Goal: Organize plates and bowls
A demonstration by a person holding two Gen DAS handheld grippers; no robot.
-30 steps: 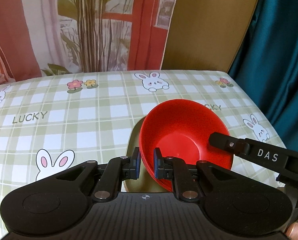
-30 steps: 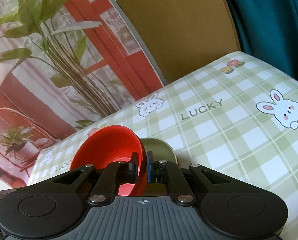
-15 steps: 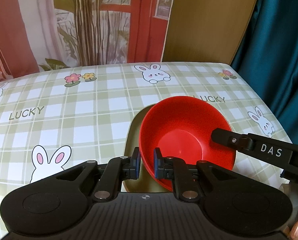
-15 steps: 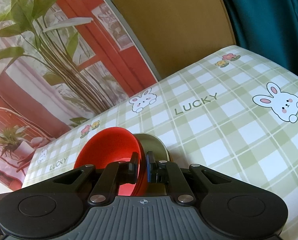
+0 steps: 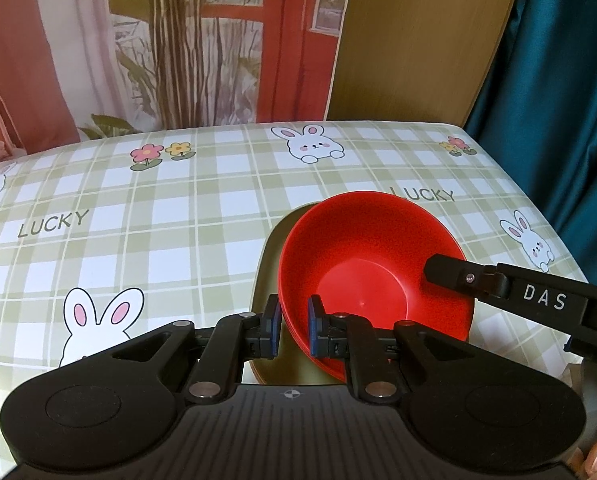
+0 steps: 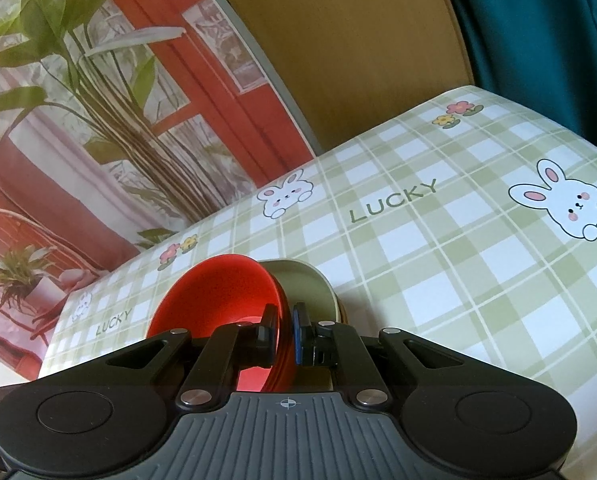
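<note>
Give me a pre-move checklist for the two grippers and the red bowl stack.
1. Left gripper pinches the near rim of the red plastic bowl stack: ok.
2. Right gripper pinches the opposite rim: ok.
3. Stack level: not ok, tilted.
4. Olive-green plate beneath the stack: ok.
5. Stack resting on plate or lifted: cannot tell.
6. Green checked tablecloth beyond the plate free of objects: ok.

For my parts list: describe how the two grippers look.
Both the left gripper and right gripper are matte black, with linked arms, silver pivot screws, round side discs, a ribbed grey base and blue pads on the fingers. White letters read "DAS".
</note>
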